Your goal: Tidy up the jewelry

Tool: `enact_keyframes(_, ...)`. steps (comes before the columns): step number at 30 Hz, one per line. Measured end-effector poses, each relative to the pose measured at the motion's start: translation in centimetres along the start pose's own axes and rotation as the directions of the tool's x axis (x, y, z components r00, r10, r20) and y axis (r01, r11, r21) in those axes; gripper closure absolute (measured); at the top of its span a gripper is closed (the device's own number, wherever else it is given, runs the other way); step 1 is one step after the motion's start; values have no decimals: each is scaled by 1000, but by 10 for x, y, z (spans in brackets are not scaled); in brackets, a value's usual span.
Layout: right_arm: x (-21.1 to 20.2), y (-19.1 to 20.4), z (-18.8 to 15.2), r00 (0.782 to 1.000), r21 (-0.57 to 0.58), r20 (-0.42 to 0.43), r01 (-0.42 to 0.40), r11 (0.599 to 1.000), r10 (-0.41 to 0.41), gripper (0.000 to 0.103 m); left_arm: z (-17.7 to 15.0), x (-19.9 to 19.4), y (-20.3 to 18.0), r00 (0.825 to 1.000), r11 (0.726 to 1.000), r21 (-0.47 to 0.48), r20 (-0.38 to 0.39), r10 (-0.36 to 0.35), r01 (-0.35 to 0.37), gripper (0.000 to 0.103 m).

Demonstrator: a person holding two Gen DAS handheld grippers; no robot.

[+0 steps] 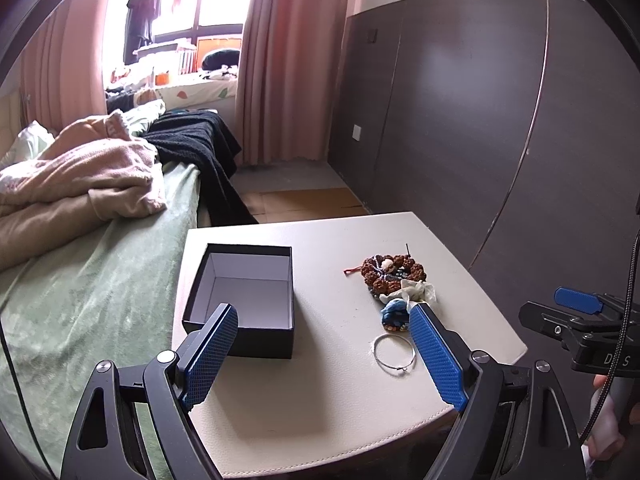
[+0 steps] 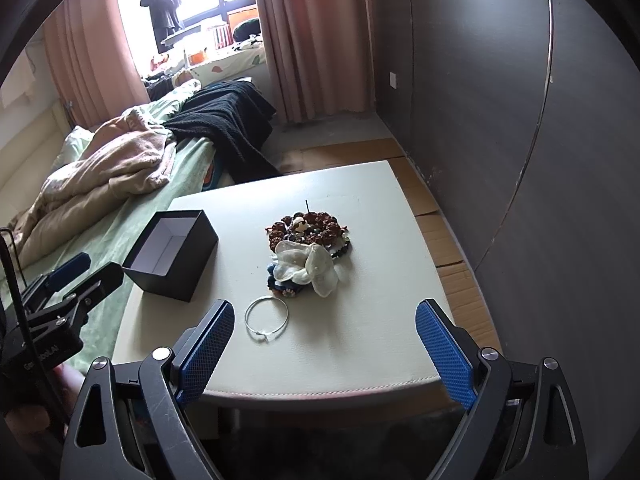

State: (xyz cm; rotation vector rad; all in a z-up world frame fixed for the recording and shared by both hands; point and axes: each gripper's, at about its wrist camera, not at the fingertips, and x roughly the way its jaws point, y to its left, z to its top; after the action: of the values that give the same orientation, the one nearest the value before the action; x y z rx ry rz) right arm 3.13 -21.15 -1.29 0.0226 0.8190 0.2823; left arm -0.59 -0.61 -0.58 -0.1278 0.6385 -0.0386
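While both tools hovered short of the jewelry, the scene stood thus:
Left hand-held gripper (image 1: pixel 320 356): fingers apart, clamping nothing, over the near part of the surface (image 2: pixel 360 356).
Right hand-held gripper (image 2: pixel 325 350): fingers apart, empty, at the near edge.
Box (image 2: pixel 172 254): black, open, white-lined, nothing inside; left part of the surface.
Bangle (image 2: pixel 266 317): thin silver wire ring, lying flat just in front of the pile; judged light, stiff, slippery; best pinched across the wire.
Bead bracelets (image 2: pixel 308 228): brown, heaped; judged knobbly, easy to grip, likely to snag neighbours.
Fabric flower (image 2: pixel 308 266): white, resting on the pile; judged soft, light.
Blue piece (image 1: pixel 394 312): partly hidden under the flower.
Obstacles: none between pile and box.
Bed (image 2: pixel 120 216): rumpled blankets, beside the surface.
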Motion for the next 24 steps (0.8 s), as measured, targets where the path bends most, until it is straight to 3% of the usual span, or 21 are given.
enact_keyframes(13, 1, -1, -1, 1000, -1, 3, 7, 1000, -7, 11, -1, 2, -4, 1000, 1000, -4, -21, -23, 23, 15)
enact_keyframes(24, -1, -1, 0, 1000, 1, 5, 2, 1000, -2, 10, 0, -1, -5, 1000, 1000, 19, -1, 15, -15, 15)
